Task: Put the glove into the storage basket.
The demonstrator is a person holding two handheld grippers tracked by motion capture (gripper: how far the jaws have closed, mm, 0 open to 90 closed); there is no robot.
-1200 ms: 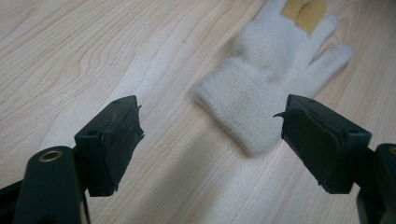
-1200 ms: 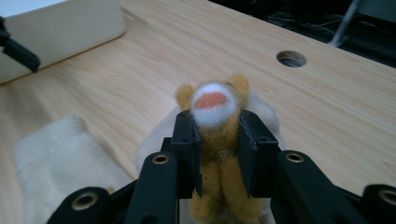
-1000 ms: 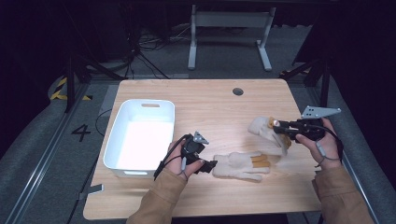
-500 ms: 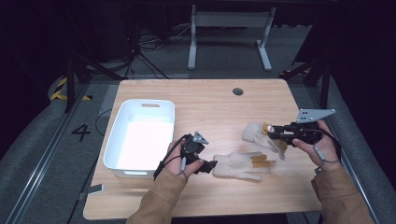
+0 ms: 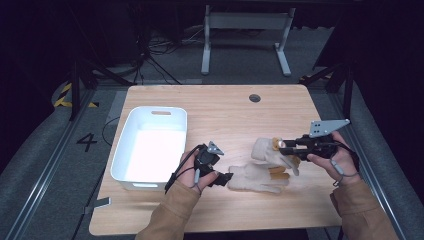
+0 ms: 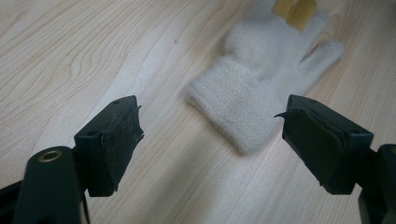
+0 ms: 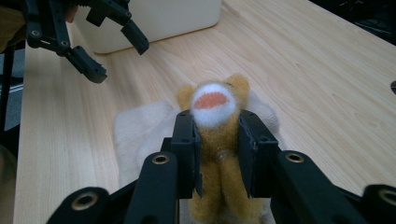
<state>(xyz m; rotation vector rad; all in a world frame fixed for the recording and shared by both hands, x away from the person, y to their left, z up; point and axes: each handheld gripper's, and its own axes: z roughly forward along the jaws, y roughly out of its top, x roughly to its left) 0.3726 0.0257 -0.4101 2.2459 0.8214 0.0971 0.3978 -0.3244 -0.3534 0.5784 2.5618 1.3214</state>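
Though barely under way, looks like a gathering-up of two gloves, probably bound for the white bin at far left, with nothing in it so far. Just right of the bin: left hand-held gripper low over the tabletop, jaws spread wide, pinching nothing, aimed at the cuff of the flat glove. Lies palm-down near the front edge, cuff just short of those jaws, not yet gripped. Further right: second glove, cream with a yellow plush part, raised off the wood at one end and partly over the flat one. Pinched at that yellow part by the right hand-held gripper, jaws pressed in on both sides; hard to say whether sewn-on trim or a separate toy.

Done: one glove secured. Left: taking the flat glove, then carrying both across to the bin.

Against the earlier frame: left hand-held gripper and flat glove unmoved; right hand-held gripper, with its catch, drawn leftward and closer to the flat glove, grip unchanged.
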